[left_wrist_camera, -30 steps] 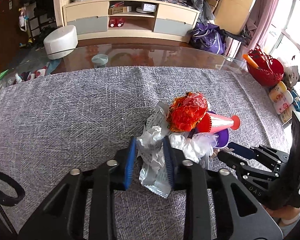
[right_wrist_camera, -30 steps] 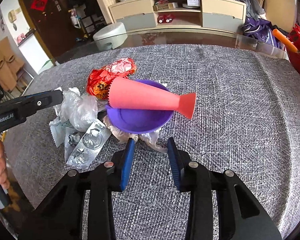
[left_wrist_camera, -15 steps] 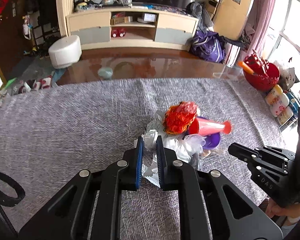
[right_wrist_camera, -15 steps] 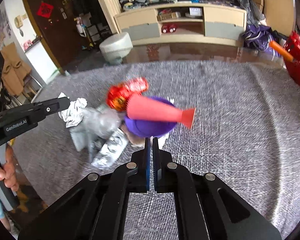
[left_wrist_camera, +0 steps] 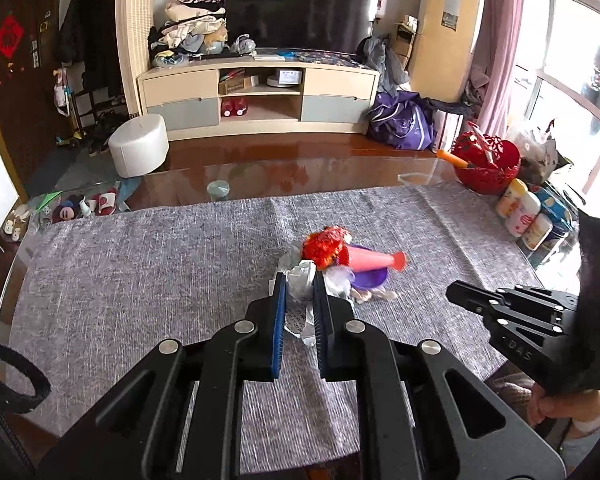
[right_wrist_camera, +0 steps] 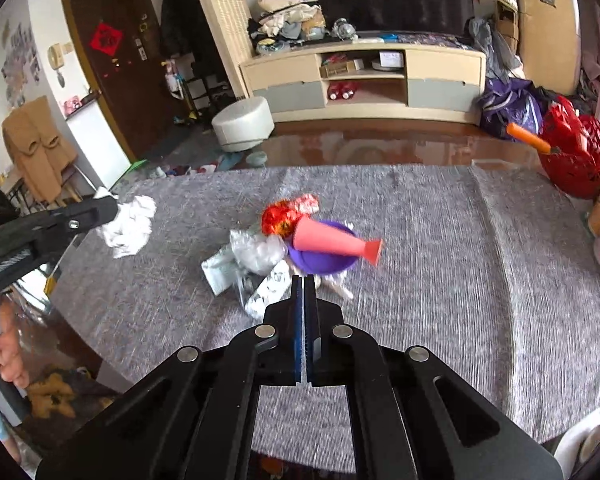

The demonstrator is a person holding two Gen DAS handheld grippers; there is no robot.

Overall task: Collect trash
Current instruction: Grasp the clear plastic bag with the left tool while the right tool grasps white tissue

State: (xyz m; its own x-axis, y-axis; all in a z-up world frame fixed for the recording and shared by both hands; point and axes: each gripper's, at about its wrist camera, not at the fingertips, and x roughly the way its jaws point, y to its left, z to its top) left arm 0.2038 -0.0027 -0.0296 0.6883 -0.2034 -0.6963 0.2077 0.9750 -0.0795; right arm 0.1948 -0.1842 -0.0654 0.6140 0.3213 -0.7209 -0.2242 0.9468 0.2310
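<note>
My left gripper (left_wrist_camera: 299, 280) is shut on a crumpled white wrapper (left_wrist_camera: 300, 300) and holds it above the grey cloth; it also shows in the right wrist view (right_wrist_camera: 130, 226), lifted clear of the pile. My right gripper (right_wrist_camera: 303, 278) is shut with nothing visible between its pads, raised above the cloth. The trash pile lies mid-table: a purple bowl (right_wrist_camera: 320, 260) with a pink cone (right_wrist_camera: 336, 240) across it, a red foil wrapper (right_wrist_camera: 284, 216), clear plastic (right_wrist_camera: 260, 250) and silver blister packs (right_wrist_camera: 268, 288).
The grey cloth (right_wrist_camera: 460, 280) covers a glass table. A red basket (right_wrist_camera: 576, 152) and several bottles (left_wrist_camera: 524, 216) stand at the table's right edge. A white stool (left_wrist_camera: 139, 145) and TV cabinet (left_wrist_camera: 260, 96) stand beyond the table.
Both grippers closed and pulled up and back. The left one took the white wrapper and lifted it off the pile. The right one shut on nothing visible.
</note>
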